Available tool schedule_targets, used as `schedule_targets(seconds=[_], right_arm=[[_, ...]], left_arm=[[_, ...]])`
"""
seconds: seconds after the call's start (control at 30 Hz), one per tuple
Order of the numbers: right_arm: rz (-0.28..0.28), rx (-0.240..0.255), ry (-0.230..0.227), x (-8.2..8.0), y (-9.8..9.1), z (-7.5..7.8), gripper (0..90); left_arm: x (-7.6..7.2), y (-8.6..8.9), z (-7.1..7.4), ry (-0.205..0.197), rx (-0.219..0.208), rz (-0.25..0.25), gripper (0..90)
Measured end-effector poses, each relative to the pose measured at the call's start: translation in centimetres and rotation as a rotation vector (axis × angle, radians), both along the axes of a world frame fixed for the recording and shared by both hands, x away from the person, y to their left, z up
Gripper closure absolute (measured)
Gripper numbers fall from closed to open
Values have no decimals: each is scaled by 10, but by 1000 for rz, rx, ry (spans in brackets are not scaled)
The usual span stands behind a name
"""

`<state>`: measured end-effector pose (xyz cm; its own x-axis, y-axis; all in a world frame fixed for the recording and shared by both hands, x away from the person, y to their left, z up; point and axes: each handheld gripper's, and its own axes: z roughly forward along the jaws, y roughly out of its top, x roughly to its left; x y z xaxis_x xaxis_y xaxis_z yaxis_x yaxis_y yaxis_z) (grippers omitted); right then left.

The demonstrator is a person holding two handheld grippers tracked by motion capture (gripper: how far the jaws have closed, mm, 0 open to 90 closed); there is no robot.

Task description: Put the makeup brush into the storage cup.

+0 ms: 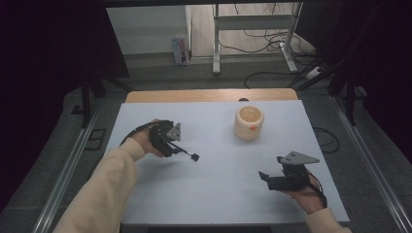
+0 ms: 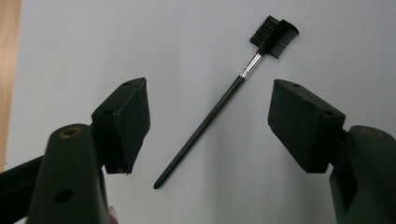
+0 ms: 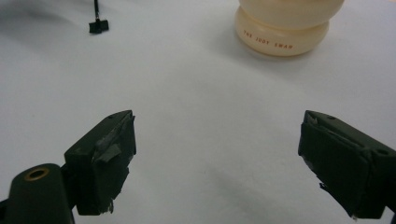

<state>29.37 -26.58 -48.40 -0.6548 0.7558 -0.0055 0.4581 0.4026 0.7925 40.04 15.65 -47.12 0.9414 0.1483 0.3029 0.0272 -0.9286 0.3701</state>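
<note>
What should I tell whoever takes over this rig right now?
Left gripper: fingers open, poised over the brush, which lies flat on the white table, untouched.
Right gripper: fingers open, nothing between them, waiting at the near right of the table.
Cream cup: upright toward the far side, right of the brush.
Done: left gripper lined up on the brush handle.
Left: close on the handle and lift; the brush probably goes into the cup.

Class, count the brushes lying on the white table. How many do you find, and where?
1. The brush lies flat on the table, ahead of the left gripper, whose fingers are open.
</note>
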Motion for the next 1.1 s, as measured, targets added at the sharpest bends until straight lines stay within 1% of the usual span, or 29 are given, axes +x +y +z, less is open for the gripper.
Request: schedule_targets(seconds=[0.03, 0.07, 0.17, 0.37, 0.43, 0.63, 0.8, 0.97, 1.1], right_arm=[[1, 6, -1, 0, 0, 1, 108], [1, 7, -3, -1, 0, 1, 109], [4, -3, -7, -1, 1, 0, 107], [1, -16, -11, -1, 0, 0, 107], [0, -20, -14, 0, -1, -1, 107], [-1, -26, -14, 0, -1, -1, 107], [-1, -28, -13, 0, -1, -2, 107], [-1, -30, -12, 1, -1, -2, 107], [-1, -30, -13, 1, -1, -2, 108]], left_arm=[[1, -1, 0, -2, 10, -7, 298], [2, -2, -1, 0, 9, -8, 298], [5, -5, -3, 6, 10, -14, 298], [10, -10, -7, 21, 38, -32, 299], [11, -11, -10, 33, 56, -48, 304], [13, -15, -18, 46, 84, -88, 327], [15, -17, -21, 60, 97, -118, 362], [17, -20, -24, 76, 106, -136, 373], [18, -22, -25, 77, 113, -153, 396]])
